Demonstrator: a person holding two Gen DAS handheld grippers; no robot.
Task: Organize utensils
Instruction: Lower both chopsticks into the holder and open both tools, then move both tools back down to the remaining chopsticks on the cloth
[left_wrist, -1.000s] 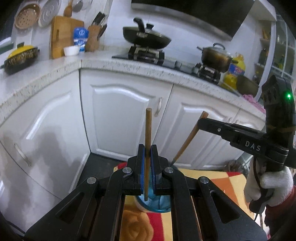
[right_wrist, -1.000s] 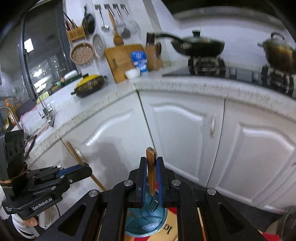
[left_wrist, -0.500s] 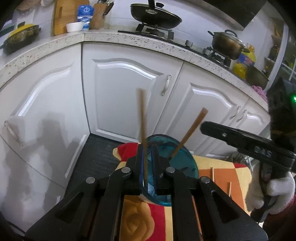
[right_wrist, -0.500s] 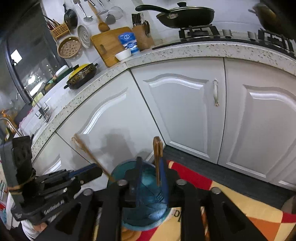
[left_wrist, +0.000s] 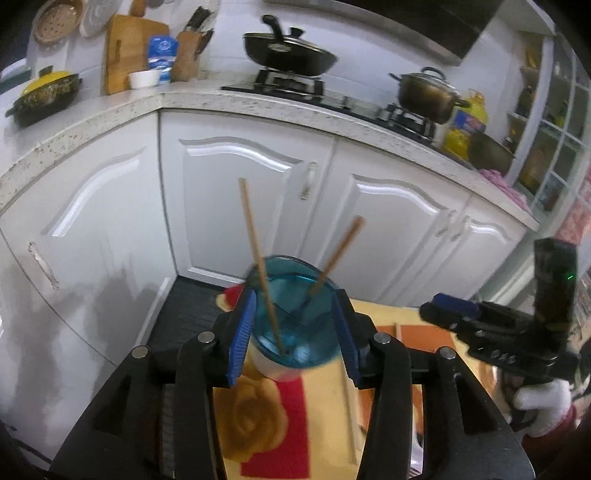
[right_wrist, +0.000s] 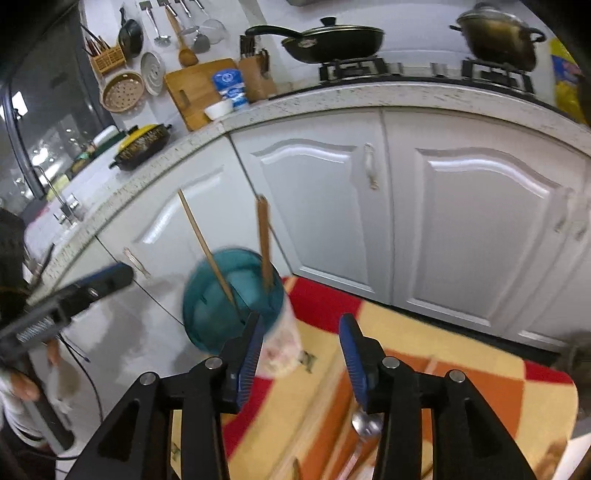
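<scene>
A blue-rimmed utensil cup (left_wrist: 295, 325) stands on a red, yellow and orange cloth (left_wrist: 258, 424). Two wooden-handled utensils lean in it: a thin stick (left_wrist: 258, 258) and a wider handle (left_wrist: 338, 251). My left gripper (left_wrist: 293, 339) is open, its jaws on either side of the cup. My right gripper (right_wrist: 303, 350) is open and empty, just right of the cup (right_wrist: 229, 299), which holds the stick (right_wrist: 207, 247) and the fork handle (right_wrist: 264, 240). A metal spoon (right_wrist: 364, 432) lies on the cloth below the right jaw.
White cabinet doors (left_wrist: 240, 192) and a speckled countertop (left_wrist: 110, 110) rise behind the cloth. A black pan (left_wrist: 288, 55) and a pot (left_wrist: 424, 92) sit on the stove. The right gripper shows at the right of the left wrist view (left_wrist: 491, 332).
Both grippers have opened and let go of their wooden-handled utensils, which now stand loose in the cup. The right gripper has moved away to the right.
</scene>
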